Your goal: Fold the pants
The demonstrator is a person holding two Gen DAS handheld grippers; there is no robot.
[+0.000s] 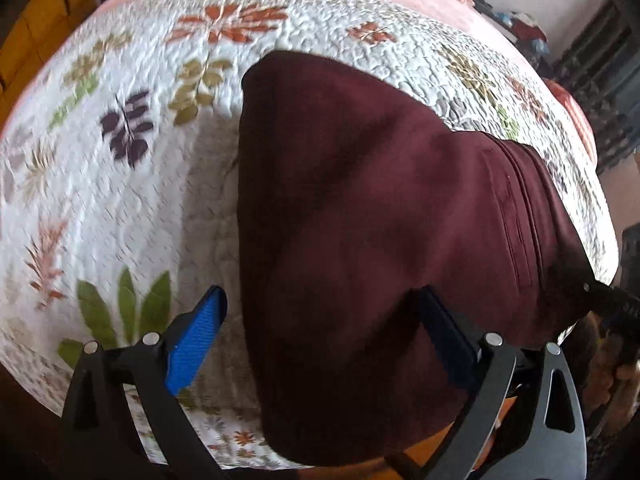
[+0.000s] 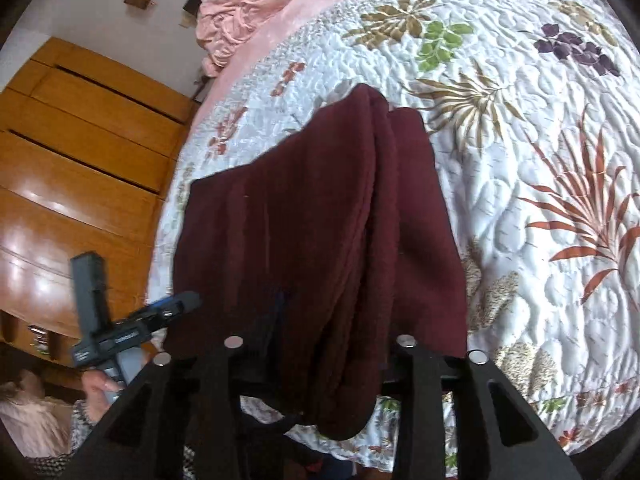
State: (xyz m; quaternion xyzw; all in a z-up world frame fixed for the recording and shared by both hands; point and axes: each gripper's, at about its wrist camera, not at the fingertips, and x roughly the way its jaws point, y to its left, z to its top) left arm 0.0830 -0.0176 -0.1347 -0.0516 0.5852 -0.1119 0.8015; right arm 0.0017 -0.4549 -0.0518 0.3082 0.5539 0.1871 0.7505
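Observation:
Dark maroon pants [image 1: 360,220] lie folded on the floral quilt [image 1: 120,208], reaching the bed's near edge. My left gripper [image 1: 322,292] is open wide just above them. Its blue left pad [image 1: 196,340] is over bare quilt, and its right finger [image 1: 444,332] is over the cloth. In the right wrist view the pants [image 2: 320,220] rise from the quilt [image 2: 540,168] and drape over my right gripper [image 2: 320,320], hiding its fingers. A fold hangs down between its arms. The right gripper [image 1: 604,304] shows at the pants' right corner. The left gripper [image 2: 172,308] sits beside the pants' left edge.
A wooden wardrobe [image 2: 80,160] stands close to the bed's side. A pink blanket [image 2: 240,20] is bunched at the far end of the bed. A person's hand [image 2: 100,392] holds the left gripper's handle. Dark furniture [image 1: 600,60] stands beyond the bed.

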